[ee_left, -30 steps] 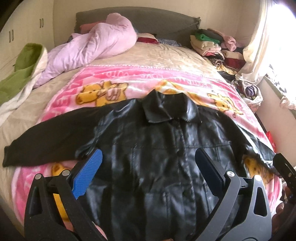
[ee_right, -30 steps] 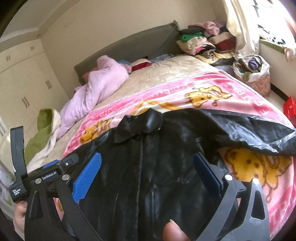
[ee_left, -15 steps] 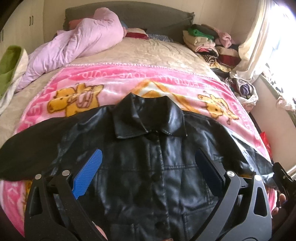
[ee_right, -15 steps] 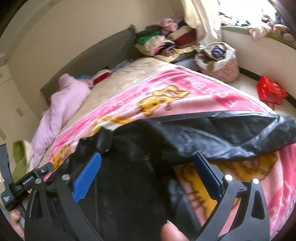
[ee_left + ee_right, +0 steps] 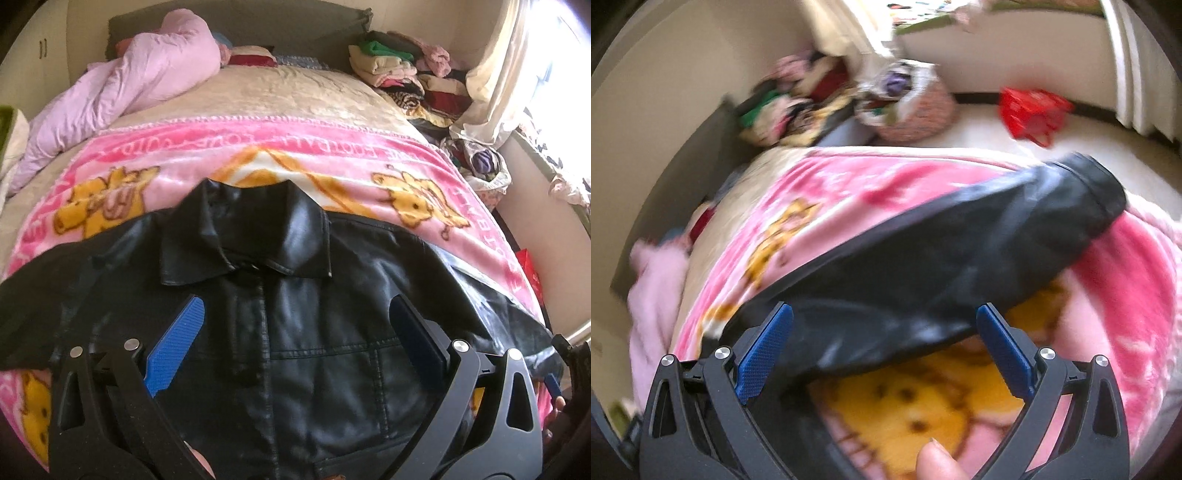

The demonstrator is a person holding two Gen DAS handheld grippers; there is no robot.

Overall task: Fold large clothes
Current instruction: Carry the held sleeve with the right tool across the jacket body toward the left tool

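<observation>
A: Where does the black leather jacket (image 5: 314, 314) lie?
B: Center frame, front up on the pink cartoon blanket (image 5: 332, 155).
A: And the 2 grippers?
B: Left gripper (image 5: 295, 332) and right gripper (image 5: 884, 341) both spread wide, holding nothing; the sleeve (image 5: 960, 251) crosses the blurred right view.

A home bedroom: a bed (image 5: 303, 92) with a pink cartoon blanket (image 5: 258, 155), folded clothes piled (image 5: 402, 74) by its head corner, probably wardrobe doors (image 5: 40, 51) at left.

Ahead of me a bed (image 5: 280, 92) fills the room, its dark headboard (image 5: 258, 26) at twelve o'clock against a cream wall (image 5: 424, 22). Cupboard doors (image 5: 37, 55) stand at ten o'clock. Bright daylight pours through the window (image 5: 561, 92) at two o'clock beside a pale curtain (image 5: 495, 74).
</observation>
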